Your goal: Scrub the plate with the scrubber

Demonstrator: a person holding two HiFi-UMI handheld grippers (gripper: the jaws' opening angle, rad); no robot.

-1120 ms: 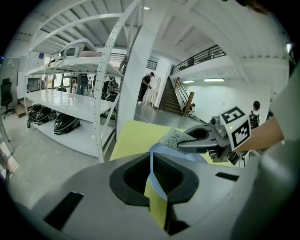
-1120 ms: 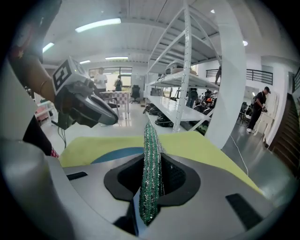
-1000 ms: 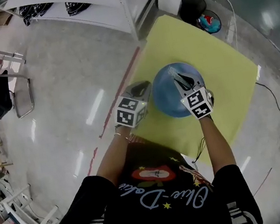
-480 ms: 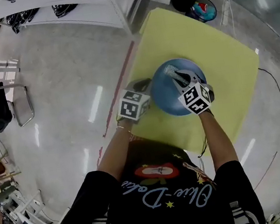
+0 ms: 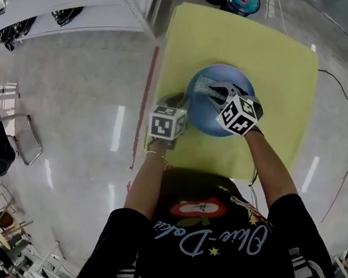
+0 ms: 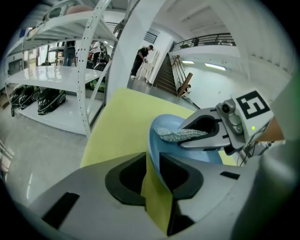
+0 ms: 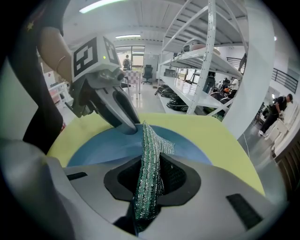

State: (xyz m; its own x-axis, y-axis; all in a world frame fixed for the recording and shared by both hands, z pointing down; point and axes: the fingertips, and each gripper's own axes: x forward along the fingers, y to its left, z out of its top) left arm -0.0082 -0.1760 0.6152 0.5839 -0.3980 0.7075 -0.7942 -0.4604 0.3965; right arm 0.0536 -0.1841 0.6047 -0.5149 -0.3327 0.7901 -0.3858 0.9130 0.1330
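Scrubbing's underway: right gripper (image 7: 149,185) is pinched tight on the mesh scrubber (image 7: 151,143), which pokes past its fingertips over the blue plate (image 7: 103,145). Left gripper (image 6: 152,161) nips the plate's rim, jaws nearly closed. Next, I reckon: press down and sweep across.

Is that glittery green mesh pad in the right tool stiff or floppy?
Likely floppy: the silvery-green mesh scrubber is pinched flat between the right gripper's jaws, its free end curling over the blue round plate. Probably light, being open mesh, and rough enough not to slip.
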